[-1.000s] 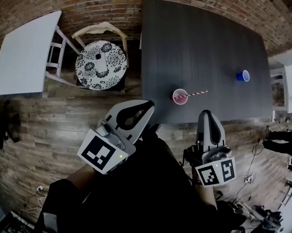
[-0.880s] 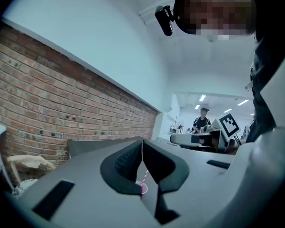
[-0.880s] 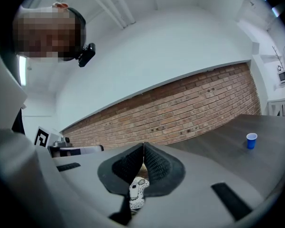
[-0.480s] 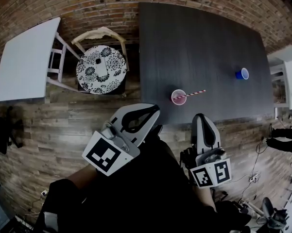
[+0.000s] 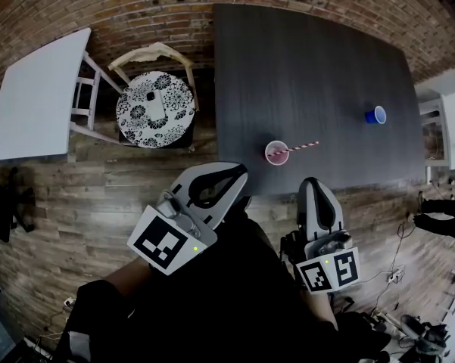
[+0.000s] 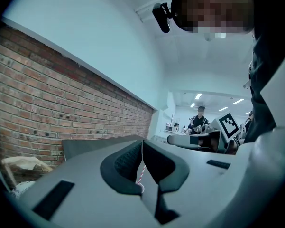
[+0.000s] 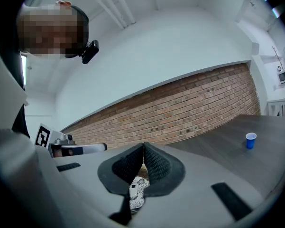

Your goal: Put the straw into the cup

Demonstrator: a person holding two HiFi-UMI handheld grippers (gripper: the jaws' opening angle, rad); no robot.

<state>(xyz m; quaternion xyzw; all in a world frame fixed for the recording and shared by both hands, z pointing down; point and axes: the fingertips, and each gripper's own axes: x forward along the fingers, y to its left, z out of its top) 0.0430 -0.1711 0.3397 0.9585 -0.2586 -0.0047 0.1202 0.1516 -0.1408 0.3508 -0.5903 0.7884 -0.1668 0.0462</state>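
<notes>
1. Fingers [image 6: 125, 163] of the left gripper [image 6: 142, 142] are pressed tip to tip, nothing between them. Behind them, through the opening below the tips, a sliver of the striped straw [image 6: 141, 174] peeks out.
2. Over to the right gripper [image 7: 143, 145]: same story, ribbed pads closed flat together and gripping nothing.
3. From the head view, both tools hang near the person's body, short of the near edge of the dark table [image 5: 310, 59]. The left gripper [image 5: 238, 175] points up and to the right, the right gripper [image 5: 316, 181] points straight at the table.
4. And the straw [image 5: 303, 145]? Its lower end sits inside the pink cup [image 5: 275, 153], leaning over the rim toward the right. The cup stands upright near the table's front edge, between the 2 grippers' lines.
5. A blue cup [image 5: 376, 116] stands alone well off to the right on the same table.
6. Left of the table, a chair with a patterned cushion [image 5: 155, 106] sits by the brick wall [image 5: 136, 6], with a white table [image 5: 34, 89] beside it.
</notes>
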